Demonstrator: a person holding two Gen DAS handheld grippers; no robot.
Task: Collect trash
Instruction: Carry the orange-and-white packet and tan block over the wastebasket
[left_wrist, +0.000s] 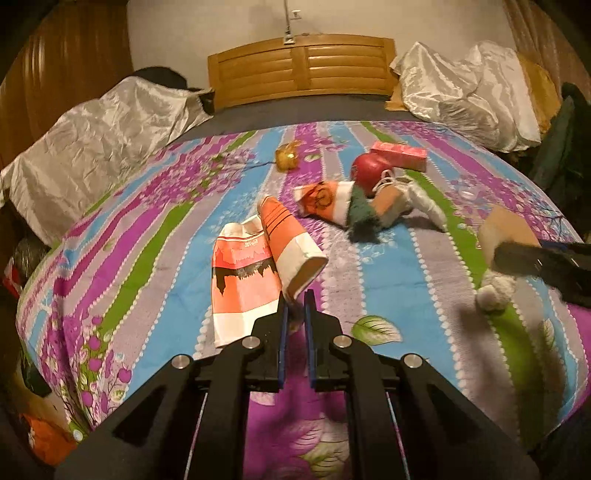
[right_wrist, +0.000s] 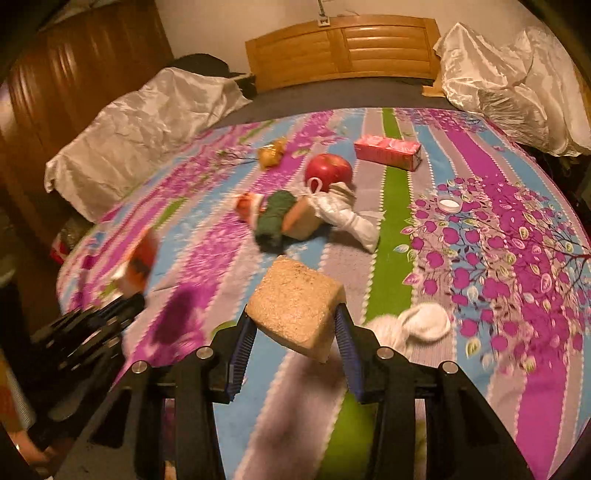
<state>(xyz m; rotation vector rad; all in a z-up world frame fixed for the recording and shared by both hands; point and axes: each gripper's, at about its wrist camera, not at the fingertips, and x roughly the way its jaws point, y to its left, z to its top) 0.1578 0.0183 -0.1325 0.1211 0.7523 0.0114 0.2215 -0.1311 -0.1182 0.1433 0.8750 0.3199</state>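
Note:
My left gripper is shut on the rim of an orange-and-white paper bag, which hangs over a second flat bag on the bed. My right gripper is shut on a tan sponge-like block and holds it above the sheet. The left wrist view shows that block at the far right, with the blurred right gripper on it. In the right wrist view, the left gripper is a blur at the left under the orange bag.
On the striped floral sheet lie a red apple, a pink carton, a gold wrapper, a green cloth, a white cloth, a white cap and a white sock. Silver-covered piles flank the wooden headboard.

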